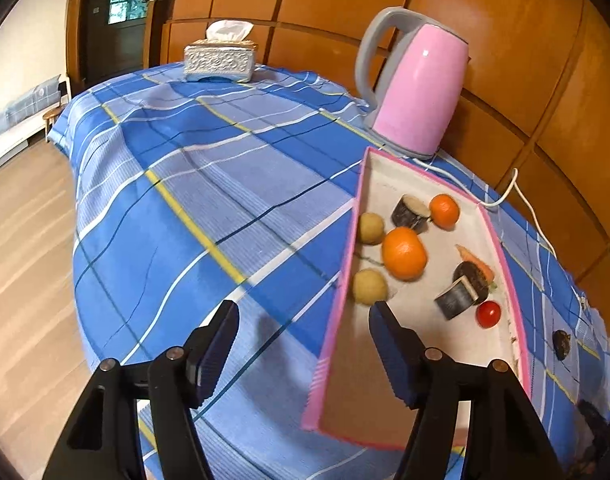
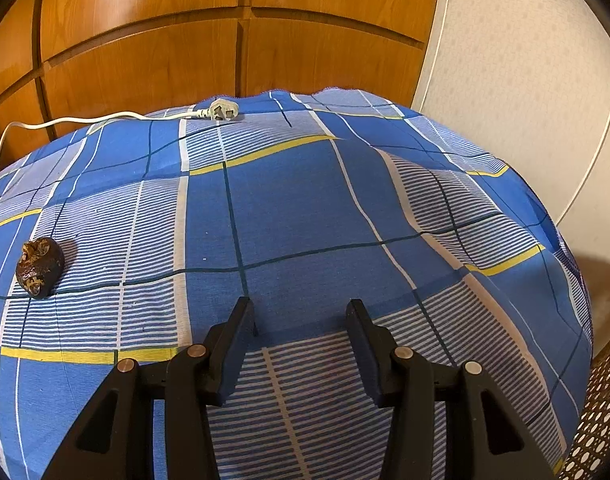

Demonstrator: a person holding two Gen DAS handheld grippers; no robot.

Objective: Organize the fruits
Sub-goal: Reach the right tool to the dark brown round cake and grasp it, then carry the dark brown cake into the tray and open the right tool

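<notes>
One dark brown wrinkled fruit (image 2: 39, 267) is left outside the pink-rimmed white tray (image 1: 332, 344), beyond its right wall; the spread, empty right gripper (image 2: 299, 316) is judged nearer, the fruit lying to its left. The left gripper (image 1: 303, 314) is spread and empty.

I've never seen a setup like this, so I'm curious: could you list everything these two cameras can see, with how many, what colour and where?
tray: one, pink rim, white inside, on the tablecloth
oranges: two, orange, in the tray
pale round fruits: two, yellowish, by the tray's left wall
dark cut pieces: three, blackish, in the tray
tomato: one, red, in the tray
carrot: one, orange, by the tray's right wall
brown lump: one, on the cloth, outside the tray
kettle: one, pink with grey handle, behind the tray
plug: one, white, on its cord at the far edge
tissue box: one, silver, far end
tablecloth: one, blue check
left gripper: black, open, over the tray's left wall
right gripper: black, open, empty, over the cloth
</notes>
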